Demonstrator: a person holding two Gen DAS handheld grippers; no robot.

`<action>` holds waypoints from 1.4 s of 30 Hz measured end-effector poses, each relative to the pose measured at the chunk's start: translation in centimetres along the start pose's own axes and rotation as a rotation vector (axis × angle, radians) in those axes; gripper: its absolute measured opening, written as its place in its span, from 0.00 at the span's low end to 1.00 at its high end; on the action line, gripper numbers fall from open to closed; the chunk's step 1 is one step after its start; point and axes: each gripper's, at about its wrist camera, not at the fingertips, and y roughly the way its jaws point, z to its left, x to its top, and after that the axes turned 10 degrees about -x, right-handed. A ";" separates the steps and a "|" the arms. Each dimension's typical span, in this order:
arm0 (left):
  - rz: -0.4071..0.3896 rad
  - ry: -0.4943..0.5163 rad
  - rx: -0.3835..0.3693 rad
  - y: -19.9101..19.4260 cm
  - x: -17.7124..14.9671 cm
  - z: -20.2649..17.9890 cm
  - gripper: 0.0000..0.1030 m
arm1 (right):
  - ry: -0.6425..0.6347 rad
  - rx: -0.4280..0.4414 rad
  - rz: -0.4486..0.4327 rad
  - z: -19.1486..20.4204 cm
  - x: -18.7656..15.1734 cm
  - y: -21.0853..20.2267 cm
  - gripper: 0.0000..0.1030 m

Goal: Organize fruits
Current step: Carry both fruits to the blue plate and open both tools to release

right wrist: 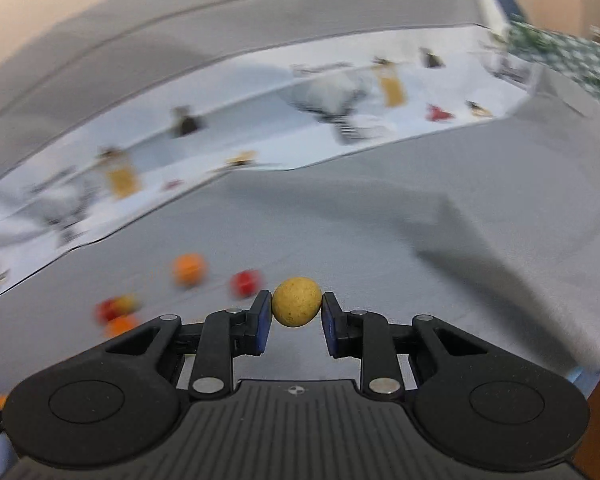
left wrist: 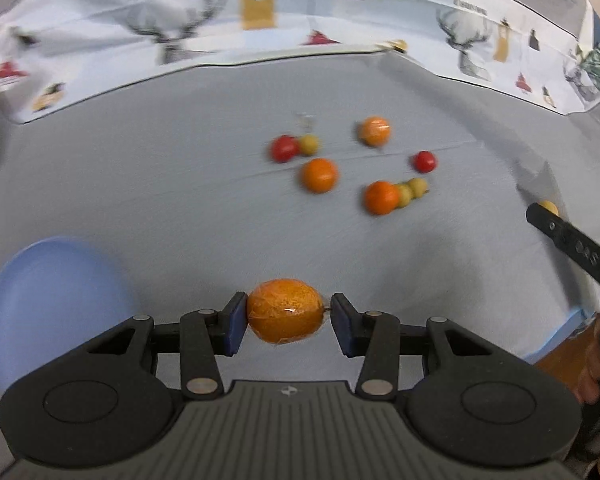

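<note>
Between left hand-held gripper [left wrist: 286, 316] pads: wrapped orange [left wrist: 285, 315].

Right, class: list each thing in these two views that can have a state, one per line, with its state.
left gripper: shut on the wrapped orange
wrapped orange: held between the fingers
right gripper: shut on the yellow fruit
yellow fruit: held between the fingers
blue plate: on the cloth, nothing visible on it
loose fruits: scattered on the cloth, unsorted
</note>
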 end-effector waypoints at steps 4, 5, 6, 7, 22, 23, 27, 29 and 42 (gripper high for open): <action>-0.030 -0.019 0.067 -5.3 -3.0 2.9 0.48 | -0.061 0.119 0.019 3.9 -1.7 -4.9 0.27; -0.037 -0.027 0.081 -6.2 -3.7 3.5 0.48 | -0.077 0.147 0.023 4.9 -2.2 -6.0 0.27; -0.043 -0.040 0.096 -7.5 -4.5 4.4 0.48 | -0.093 0.176 0.027 6.0 -2.6 -7.2 0.27; -0.047 -0.050 0.103 -8.5 -5.2 5.0 0.48 | -0.110 0.212 0.035 7.0 -3.1 -8.3 0.27; -0.153 -0.179 0.139 -18.6 -15.7 11.8 0.48 | -0.370 0.471 0.061 17.0 -10.5 -20.4 0.27; -0.160 -0.181 0.141 -18.9 -16.1 11.9 0.48 | -0.376 0.467 0.055 17.1 -10.5 -20.7 0.27; -0.187 -0.203 0.129 -19.7 -17.2 12.5 0.48 | -0.386 0.447 0.035 17.2 -10.6 -21.8 0.27; -0.196 -0.214 0.123 -19.9 -17.6 12.6 0.48 | -0.392 0.440 0.031 17.5 -10.6 -21.9 0.27; -0.214 -0.246 0.113 -20.2 -18.1 13.5 0.48 | -0.421 0.423 0.022 18.2 -11.0 -22.4 0.27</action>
